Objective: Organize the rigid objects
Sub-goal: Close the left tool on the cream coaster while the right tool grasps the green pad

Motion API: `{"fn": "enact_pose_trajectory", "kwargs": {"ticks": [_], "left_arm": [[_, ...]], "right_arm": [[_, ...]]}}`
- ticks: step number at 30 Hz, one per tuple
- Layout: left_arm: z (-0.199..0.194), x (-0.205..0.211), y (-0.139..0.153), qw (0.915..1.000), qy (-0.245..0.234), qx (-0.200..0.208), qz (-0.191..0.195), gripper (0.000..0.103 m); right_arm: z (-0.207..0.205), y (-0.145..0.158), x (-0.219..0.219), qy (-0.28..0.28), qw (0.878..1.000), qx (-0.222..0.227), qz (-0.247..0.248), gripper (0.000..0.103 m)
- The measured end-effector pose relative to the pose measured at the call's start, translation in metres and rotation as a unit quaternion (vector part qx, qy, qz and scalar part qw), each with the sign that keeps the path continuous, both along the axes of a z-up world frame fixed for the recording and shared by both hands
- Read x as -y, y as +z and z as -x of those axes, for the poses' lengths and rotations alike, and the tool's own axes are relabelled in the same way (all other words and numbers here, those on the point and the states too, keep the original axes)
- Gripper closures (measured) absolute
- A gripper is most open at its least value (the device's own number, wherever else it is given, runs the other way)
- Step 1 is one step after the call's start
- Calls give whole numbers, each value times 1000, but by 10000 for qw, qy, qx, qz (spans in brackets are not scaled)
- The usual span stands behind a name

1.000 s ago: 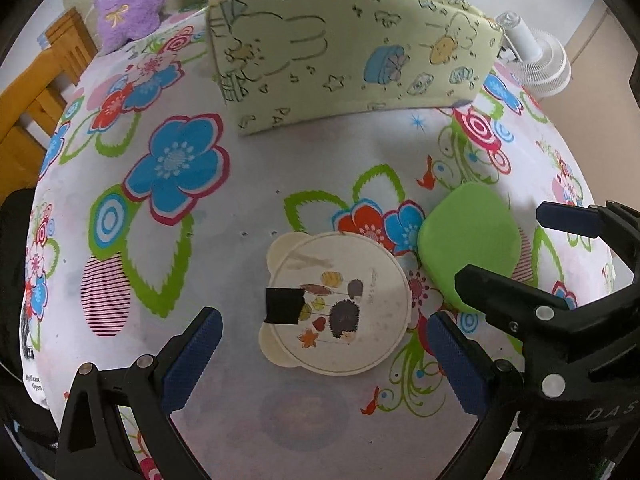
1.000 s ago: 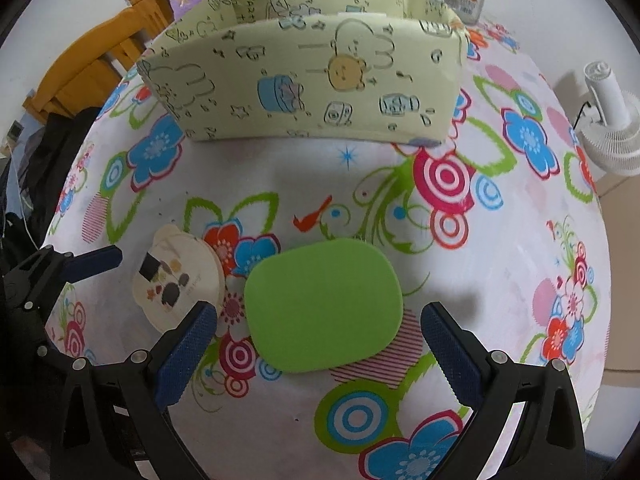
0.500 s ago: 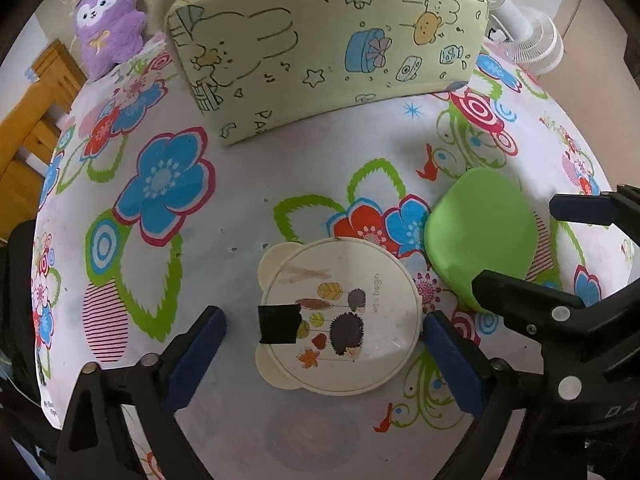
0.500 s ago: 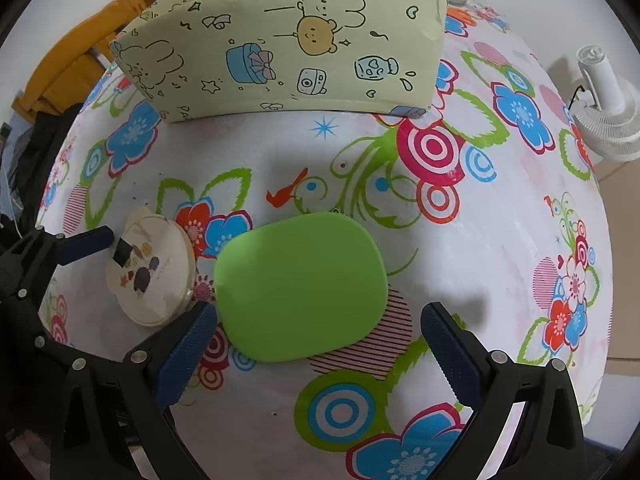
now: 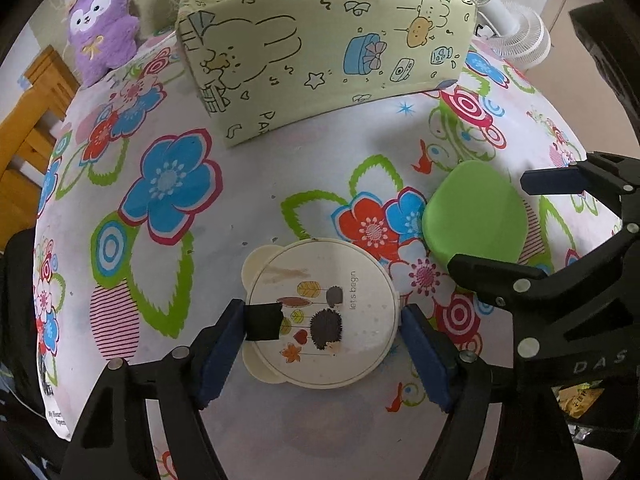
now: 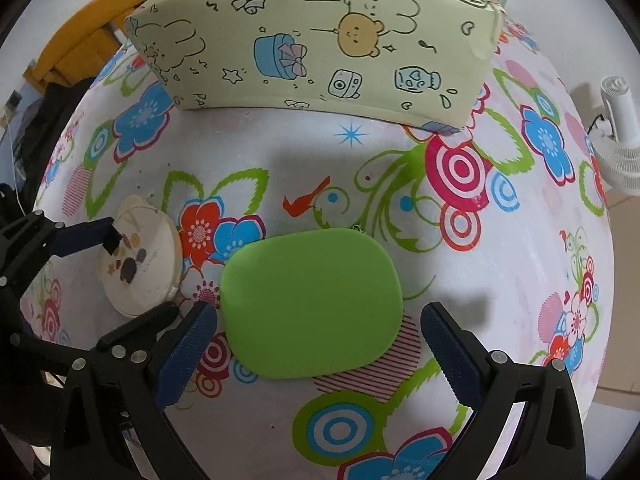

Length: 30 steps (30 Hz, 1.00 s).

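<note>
Two grippers are pointing steeply down at the flowered tablecloth (image 5: 168, 208), each over its own object. The left gripper (image 5: 320, 344) is closing: a second ago its blue pads were standing well clear on either side of the round cream tin (image 5: 322, 314), and now they are sitting right at the tin's two edges, one pad against the black tape tab (image 5: 262, 322). Whether the pads are pressing yet is hard to tell; they are looking just about in contact. The tin has not shifted on the cloth.

The right gripper (image 6: 320, 344) is staying wide open, with the green oval case (image 6: 310, 304) lying flat between and slightly ahead of its pads, which are not touching it. It has crept closer to the case over the last second.

Beyond both tools the yellow cartoon-print box (image 6: 320, 48) is standing, probably the destination. The closing jaws suggest the tin's pick-up is nearly secured, and the case's grasp is coming next.
</note>
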State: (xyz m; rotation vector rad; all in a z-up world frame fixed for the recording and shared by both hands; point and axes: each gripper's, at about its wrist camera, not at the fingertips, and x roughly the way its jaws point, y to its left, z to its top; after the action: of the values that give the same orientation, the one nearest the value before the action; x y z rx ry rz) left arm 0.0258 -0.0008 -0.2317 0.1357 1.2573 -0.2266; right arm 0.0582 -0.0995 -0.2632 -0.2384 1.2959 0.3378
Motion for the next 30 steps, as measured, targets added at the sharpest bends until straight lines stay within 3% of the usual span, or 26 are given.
{"fn": "enact_pose_trajectory", "kwargs": {"ticks": [6,13,16,30], "left_arm": [[-1,0,-4,10000,-26,-8,-46,24],[4,-1,-5,9999,-11,71,-115,24],[5,3,-3,9999,25,76,-108,24],[-8,12,7,9996,232,-63,143,24]], "right_arm": [[-2,-13,-16,181,9994,-73,281,0],[1,-16,-23,164,9996,41,241,2],[7,-12,-20,176,9996,70,228,8],[-6,8,9,-287,9995,80,112,8]]}}
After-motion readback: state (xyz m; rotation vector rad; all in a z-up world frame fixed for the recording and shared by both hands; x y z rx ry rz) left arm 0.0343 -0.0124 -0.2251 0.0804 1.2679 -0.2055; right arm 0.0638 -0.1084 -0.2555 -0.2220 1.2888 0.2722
